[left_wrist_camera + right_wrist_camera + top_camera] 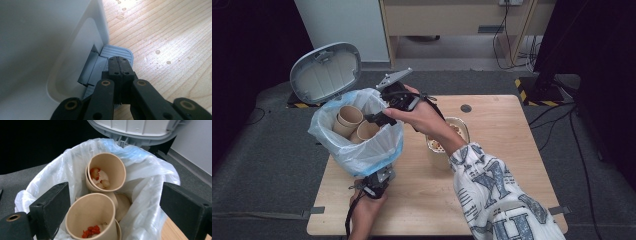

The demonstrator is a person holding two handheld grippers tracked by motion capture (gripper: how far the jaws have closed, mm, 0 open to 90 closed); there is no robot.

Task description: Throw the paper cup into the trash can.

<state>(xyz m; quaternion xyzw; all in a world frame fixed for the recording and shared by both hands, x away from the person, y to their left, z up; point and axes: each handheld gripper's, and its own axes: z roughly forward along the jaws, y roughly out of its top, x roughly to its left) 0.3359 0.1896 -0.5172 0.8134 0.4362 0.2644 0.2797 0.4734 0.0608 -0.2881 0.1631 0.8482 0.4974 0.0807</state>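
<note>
A small white plastic pedal bin (362, 167), lined with a pale blue-white plastic bag (384, 145), stands on the near left part of the light wooden table (492, 120); its grey oval lid (326, 72) stands open behind it. Inside the bin lie several tan paper cups (106, 171), tipped on their sides, with red and pale food scraps in them. The right gripper (113, 205) hangs just above the bin's mouth, its jaws spread wide with nothing between them, the cups below them. At the foot of the bin, on its near side, the left gripper (119, 65) has its jaws fully closed together and rests its tips on the grey ribbed foot pedal (117, 51). To the right of the bin, another tan paper cup (458, 131) holding food stands upright on the table, partly behind the person's right forearm.
</note>
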